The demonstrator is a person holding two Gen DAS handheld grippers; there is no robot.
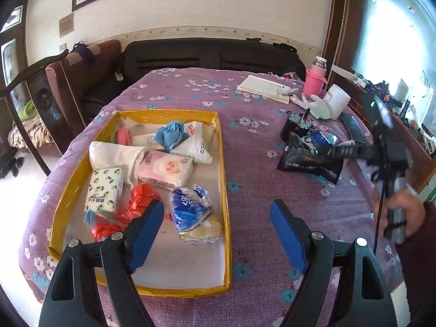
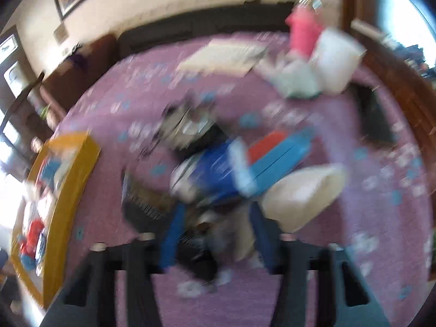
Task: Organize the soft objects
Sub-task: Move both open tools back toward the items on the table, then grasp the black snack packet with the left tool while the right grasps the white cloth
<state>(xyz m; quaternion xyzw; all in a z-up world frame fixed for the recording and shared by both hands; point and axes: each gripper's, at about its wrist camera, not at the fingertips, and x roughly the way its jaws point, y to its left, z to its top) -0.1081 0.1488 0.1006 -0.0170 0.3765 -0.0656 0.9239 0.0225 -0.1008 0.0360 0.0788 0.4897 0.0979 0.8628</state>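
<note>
A yellow-rimmed tray (image 1: 223, 163) on the purple flowered cloth holds soft things: a blue Vinda tissue pack (image 1: 190, 212), a pink tissue pack (image 1: 166, 169), a lemon-print pack (image 1: 105, 190), a white cloth bag (image 1: 117, 155), a blue cloth (image 1: 171, 133) and red plastic (image 1: 139, 201). My left gripper (image 1: 216, 234) is open and empty above the tray's near right part. My right gripper (image 2: 215, 229) reaches over a black packet (image 1: 310, 160) and a blue pack (image 2: 215, 174); the right wrist view is badly blurred, the jaws stand apart around dark and pale material.
At the far right of the table stand a pink bottle (image 1: 314, 77), a white cup (image 1: 338, 100), a white glove (image 1: 313, 103), a notebook (image 1: 267, 87) and a phone (image 1: 354, 128). A dark sofa (image 1: 212, 57) and a chair (image 1: 73, 81) stand behind.
</note>
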